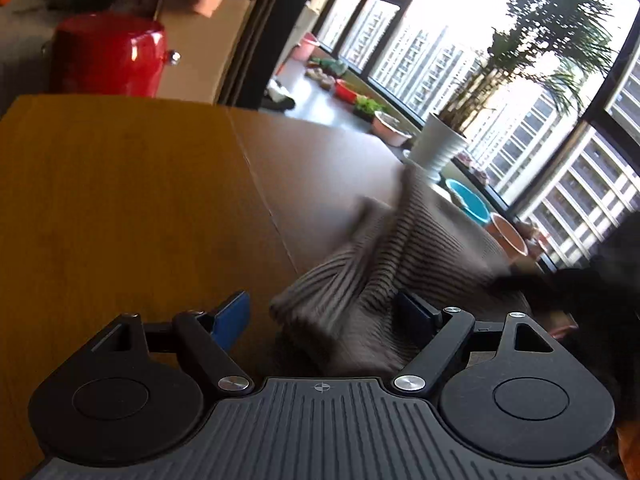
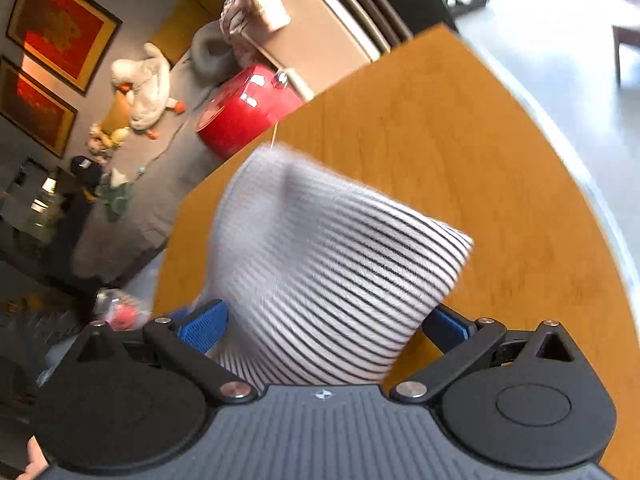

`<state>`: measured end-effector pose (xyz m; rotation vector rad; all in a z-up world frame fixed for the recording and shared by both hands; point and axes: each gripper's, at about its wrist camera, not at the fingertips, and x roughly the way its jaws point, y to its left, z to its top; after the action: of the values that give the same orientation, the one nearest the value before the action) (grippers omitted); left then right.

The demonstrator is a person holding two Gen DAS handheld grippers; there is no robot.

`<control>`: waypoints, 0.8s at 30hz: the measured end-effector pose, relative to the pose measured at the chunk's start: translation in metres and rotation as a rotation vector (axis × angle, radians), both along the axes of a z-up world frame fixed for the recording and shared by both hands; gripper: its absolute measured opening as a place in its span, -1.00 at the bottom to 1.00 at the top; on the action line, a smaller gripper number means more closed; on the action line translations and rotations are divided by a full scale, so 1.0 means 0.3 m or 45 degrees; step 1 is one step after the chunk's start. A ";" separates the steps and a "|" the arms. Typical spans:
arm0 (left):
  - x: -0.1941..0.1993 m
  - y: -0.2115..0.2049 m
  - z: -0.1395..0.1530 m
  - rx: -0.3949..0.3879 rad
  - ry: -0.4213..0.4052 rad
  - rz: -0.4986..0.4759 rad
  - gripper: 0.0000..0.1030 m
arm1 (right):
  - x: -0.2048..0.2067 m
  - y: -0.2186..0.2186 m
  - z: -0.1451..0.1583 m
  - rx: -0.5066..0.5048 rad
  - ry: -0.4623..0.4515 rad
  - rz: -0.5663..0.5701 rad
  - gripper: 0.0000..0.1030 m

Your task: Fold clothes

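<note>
A white garment with thin black stripes (image 2: 332,272) hangs bunched in front of my right gripper (image 2: 324,324), blurred by motion, above the wooden table (image 2: 480,152). The right fingers (image 2: 204,326) are spread wide with the cloth between them, not pinched. In the left wrist view the same striped garment (image 1: 384,256) lies crumpled and blurred on the table (image 1: 120,200), in shadow. My left gripper (image 1: 324,316) is open, its blue pads (image 1: 234,314) wide apart, and the cloth sits between them without being clamped.
A red round container (image 1: 110,54) stands beyond the table's far edge, also in the right wrist view (image 2: 244,110). A white plant pot (image 1: 436,146), a blue basin (image 1: 468,200) and bowls line the window. Toys lie on the floor (image 2: 140,88).
</note>
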<state>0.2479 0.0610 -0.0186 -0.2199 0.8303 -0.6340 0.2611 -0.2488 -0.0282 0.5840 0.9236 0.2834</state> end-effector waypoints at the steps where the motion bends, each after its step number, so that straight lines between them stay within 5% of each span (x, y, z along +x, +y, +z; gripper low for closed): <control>1: -0.022 -0.005 0.002 0.001 0.003 -0.013 0.66 | 0.016 0.021 0.007 -0.031 -0.014 0.005 1.00; 6: -0.121 -0.022 0.013 0.009 0.028 -0.045 0.66 | 0.078 0.126 0.070 -0.267 -0.132 0.097 1.00; 11: -0.152 -0.001 0.060 -0.054 0.030 -0.163 0.84 | -0.025 0.105 0.179 -0.544 -0.259 0.047 1.00; 14: -0.150 0.024 0.105 -0.077 -0.059 -0.131 0.84 | -0.126 0.038 0.196 -0.499 -0.229 0.004 1.00; 19: -0.107 0.014 0.074 -0.036 -0.068 -0.065 0.70 | -0.296 0.007 0.118 -0.239 -0.106 0.063 1.00; 21: -0.100 -0.005 0.030 -0.003 -0.016 -0.070 0.38 | -0.319 0.021 0.074 -0.170 -0.087 0.062 0.79; 24: -0.101 -0.001 0.008 -0.066 0.043 -0.054 0.25 | -0.287 0.056 0.050 -0.146 -0.102 0.087 0.55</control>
<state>0.2175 0.0607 -0.0164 -0.2610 0.8534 -0.6940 0.1752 -0.2321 -0.0133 0.4333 0.8774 0.3112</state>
